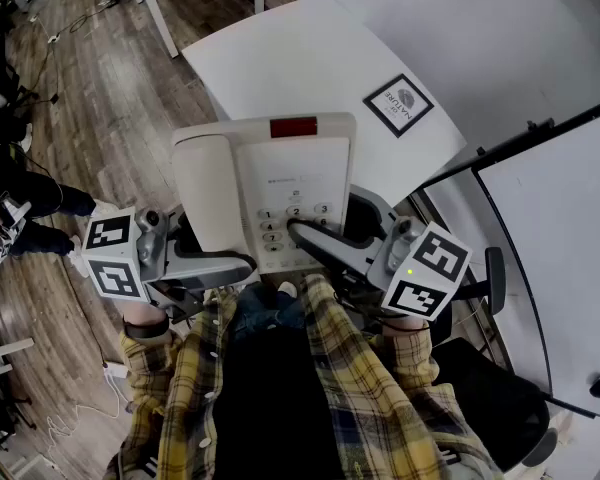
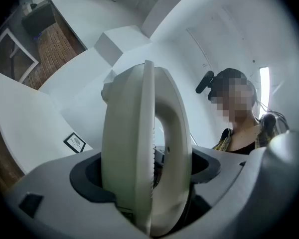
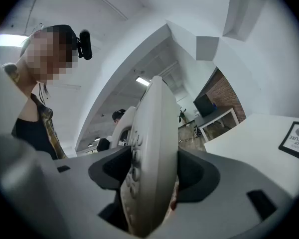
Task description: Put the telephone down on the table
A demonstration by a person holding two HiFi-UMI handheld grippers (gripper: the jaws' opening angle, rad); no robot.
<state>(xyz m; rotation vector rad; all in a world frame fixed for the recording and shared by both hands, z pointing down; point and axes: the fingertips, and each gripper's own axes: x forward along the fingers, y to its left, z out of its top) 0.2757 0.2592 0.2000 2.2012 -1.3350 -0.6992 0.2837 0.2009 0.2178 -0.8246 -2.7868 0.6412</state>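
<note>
A white desk telephone (image 1: 270, 183) with a red strip on top, a keypad and its handset on the left hangs in the air in front of me, face up, by the near corner of the white table (image 1: 310, 58). My left gripper (image 1: 202, 256) is shut on its handset side (image 2: 139, 148), jaws wide around base and handset. My right gripper (image 1: 310, 236) is shut on the keypad side (image 3: 152, 158), one jaw lying across the keys. The telephone's underside is hidden.
A black-framed card (image 1: 398, 103) lies on the table's right part. A whiteboard (image 1: 560, 238) and a dark office chair (image 1: 480, 388) stand at my right. Wooden floor with cables lies left, where another person (image 1: 5, 208) stands.
</note>
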